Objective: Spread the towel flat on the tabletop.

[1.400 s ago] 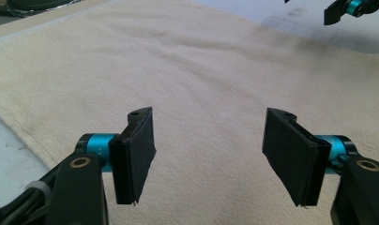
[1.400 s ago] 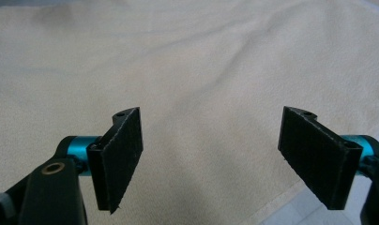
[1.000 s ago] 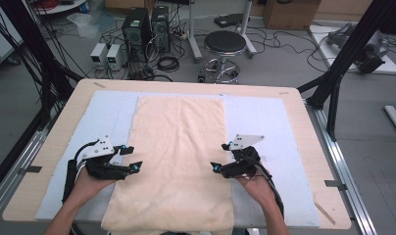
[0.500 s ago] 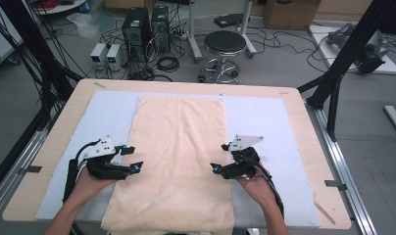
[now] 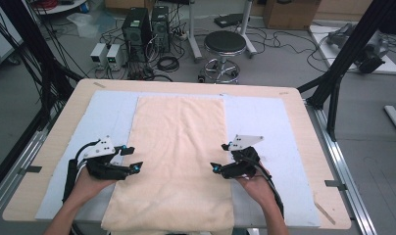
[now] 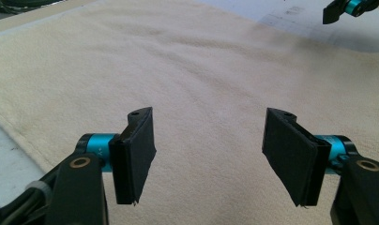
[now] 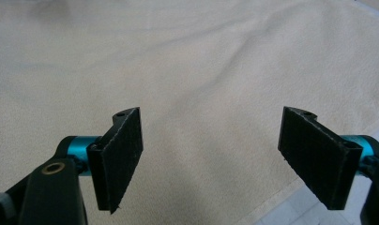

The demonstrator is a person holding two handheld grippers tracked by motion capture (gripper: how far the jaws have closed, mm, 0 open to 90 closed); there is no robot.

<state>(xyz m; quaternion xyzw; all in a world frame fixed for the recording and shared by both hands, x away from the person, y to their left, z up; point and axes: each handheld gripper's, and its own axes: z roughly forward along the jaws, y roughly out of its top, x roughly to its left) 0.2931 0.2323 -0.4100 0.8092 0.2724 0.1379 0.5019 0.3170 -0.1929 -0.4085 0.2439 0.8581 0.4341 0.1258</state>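
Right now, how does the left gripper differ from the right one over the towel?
The left gripper sits at the towel's left edge, pointing right; the right gripper sits at its right edge, pointing left. Both are open, with nothing between the jaws, low over the towel.

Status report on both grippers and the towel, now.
Left gripper open, right gripper open, nothing between the jaws. Cream towel flat on the blue mat, untouched, one gripper at each side edge. Nothing in the way.

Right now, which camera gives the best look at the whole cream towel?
The high view: the towel lies flat, all edges visible. The left gripper view shows its weave and one hem; the right gripper view shows weave and one edge.
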